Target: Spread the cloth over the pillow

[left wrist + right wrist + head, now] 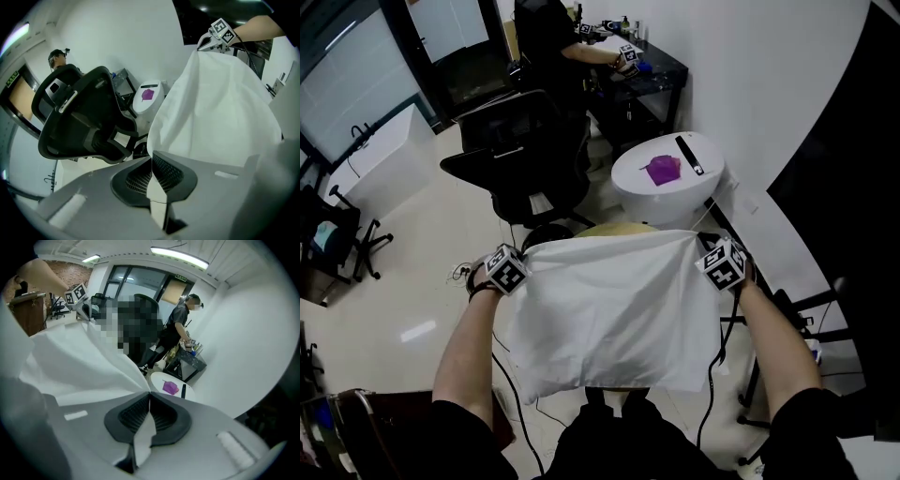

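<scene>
A white cloth (614, 309) hangs stretched between my two grippers in the head view, held by its two far corners. The left gripper (523, 255) is shut on the left corner, and the cloth (220, 108) runs out from its closed jaws. The right gripper (701, 247) is shut on the right corner, with the cloth (70, 362) pinched between its pads. A beige rounded edge, seemingly the pillow (617, 228), peeks out beyond the cloth's far edge; the rest is hidden under the cloth.
A round white table (628, 178) stands just beyond, with a purple object (663, 170) and a black bar (689, 155) on it. A black office chair (520, 159) is at the far left. A person (548, 33) works at a black desk (661, 70). Cables hang by my legs.
</scene>
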`<action>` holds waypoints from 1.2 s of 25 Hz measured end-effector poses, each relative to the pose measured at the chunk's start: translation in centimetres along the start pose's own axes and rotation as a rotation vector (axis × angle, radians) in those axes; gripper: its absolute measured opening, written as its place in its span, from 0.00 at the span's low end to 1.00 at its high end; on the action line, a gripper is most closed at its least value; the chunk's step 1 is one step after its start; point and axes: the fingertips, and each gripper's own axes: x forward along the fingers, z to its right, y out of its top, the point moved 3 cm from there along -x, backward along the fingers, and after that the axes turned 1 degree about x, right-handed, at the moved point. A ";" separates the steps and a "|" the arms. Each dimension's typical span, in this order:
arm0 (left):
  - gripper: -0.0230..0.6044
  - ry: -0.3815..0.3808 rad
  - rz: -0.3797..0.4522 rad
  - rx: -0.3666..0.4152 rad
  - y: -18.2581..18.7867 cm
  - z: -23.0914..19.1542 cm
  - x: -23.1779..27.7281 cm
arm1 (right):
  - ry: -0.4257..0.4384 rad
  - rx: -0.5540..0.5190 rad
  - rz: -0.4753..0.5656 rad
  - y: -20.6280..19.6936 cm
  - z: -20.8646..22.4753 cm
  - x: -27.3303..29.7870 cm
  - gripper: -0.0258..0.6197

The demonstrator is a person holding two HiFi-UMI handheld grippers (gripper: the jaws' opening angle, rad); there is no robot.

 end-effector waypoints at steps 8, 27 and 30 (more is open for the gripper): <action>0.04 -0.060 -0.085 -0.017 -2.0 2.6 4.8 | 0.079 0.030 -0.090 -2.7 -1.9 4.5 0.07; 0.28 -0.051 0.135 -0.035 -1.5 2.8 -2.1 | 0.046 0.186 0.213 -1.1 0.7 -7.4 0.21; 0.28 -0.057 0.191 -0.006 -2.5 4.6 -5.2 | 0.021 0.227 0.273 -1.2 -1.0 -11.9 0.21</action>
